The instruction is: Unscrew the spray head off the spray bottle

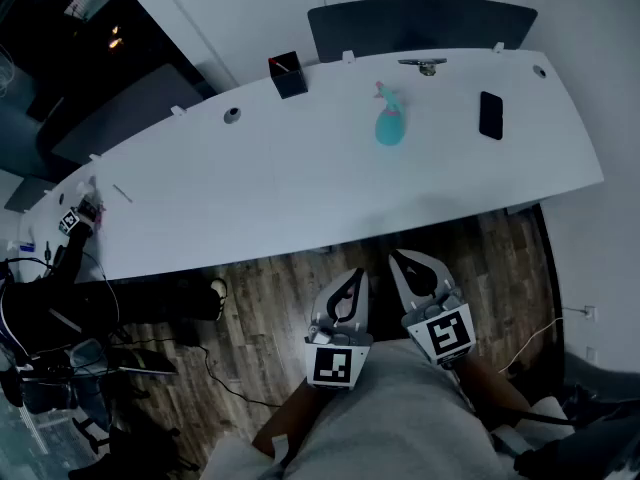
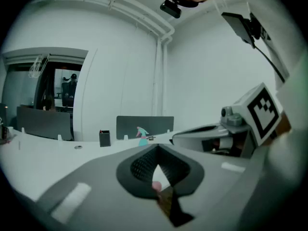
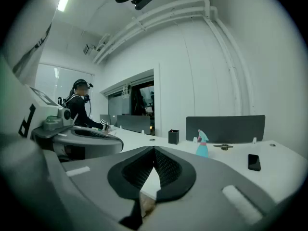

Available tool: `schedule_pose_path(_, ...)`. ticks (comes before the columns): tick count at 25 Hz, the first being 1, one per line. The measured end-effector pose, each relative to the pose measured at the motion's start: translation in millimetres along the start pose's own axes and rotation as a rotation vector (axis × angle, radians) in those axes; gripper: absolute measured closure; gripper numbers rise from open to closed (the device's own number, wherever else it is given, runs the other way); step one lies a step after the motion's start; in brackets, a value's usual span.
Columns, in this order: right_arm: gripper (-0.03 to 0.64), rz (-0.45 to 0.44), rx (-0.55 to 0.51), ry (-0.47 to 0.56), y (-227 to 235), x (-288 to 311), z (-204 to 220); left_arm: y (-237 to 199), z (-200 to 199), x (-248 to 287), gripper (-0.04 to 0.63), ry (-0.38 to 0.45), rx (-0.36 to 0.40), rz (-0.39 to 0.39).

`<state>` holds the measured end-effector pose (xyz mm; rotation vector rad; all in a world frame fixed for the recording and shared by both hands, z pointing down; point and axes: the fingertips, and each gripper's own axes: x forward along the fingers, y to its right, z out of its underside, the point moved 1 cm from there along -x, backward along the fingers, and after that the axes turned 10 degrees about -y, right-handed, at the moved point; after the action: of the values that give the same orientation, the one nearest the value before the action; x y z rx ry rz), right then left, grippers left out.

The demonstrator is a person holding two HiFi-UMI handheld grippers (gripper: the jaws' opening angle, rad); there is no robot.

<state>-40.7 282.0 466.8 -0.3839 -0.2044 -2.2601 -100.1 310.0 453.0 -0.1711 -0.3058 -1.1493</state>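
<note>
Far across the white table [image 1: 300, 183], reach the teal plastic spray bottle [image 1: 389, 128], opening your closed, empty left gripper [image 1: 353, 278] and right gripper [image 1: 402, 261].

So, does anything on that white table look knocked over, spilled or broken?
Nothing stands out. The spray bottle stands upright with its pink head on, the phone lies flat, the black pen cup is upright, and no spill shows on the table.
</note>
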Motion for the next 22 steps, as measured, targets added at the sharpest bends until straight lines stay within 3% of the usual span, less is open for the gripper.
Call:
schedule_pose_path(4,0.615,-0.039,0.000,0.009,34.8,17.7,-12.9,1.9,-6.2,37.8,0.594,-0.045,0.051,-0.019)
schedule_pose_path(8,0.615,-0.099,-0.086,0.022,69.3,33.3,-33.5,-4.0,-25.9,88.2,0.594,-0.086,0.026,-0.047)
schedule_pose_path(10,0.615,-0.111,-0.054,0.011,94.7,40.3,-37.9,-2.2,-37.5,115.0,0.594,-0.098,0.010,-0.056)
schedule_pose_path(14,0.615,-0.095,-0.008,-0.001,152.1,45.1,-33.1,8.6,-38.4,163.9,0.594,-0.156,-0.043,-0.056)
schedule_pose_path(18,0.615,-0.046,-0.004,-0.047,199.0,45.5,-7.6,21.4,-27.9,191.5,0.594,-0.227,-0.036,-0.055)
schedule_pose_path(22,0.615,-0.036,0.045,-0.065,218.1,50.7,3.8,23.6,-24.9,202.2,0.594,-0.278,-0.010,-0.050)
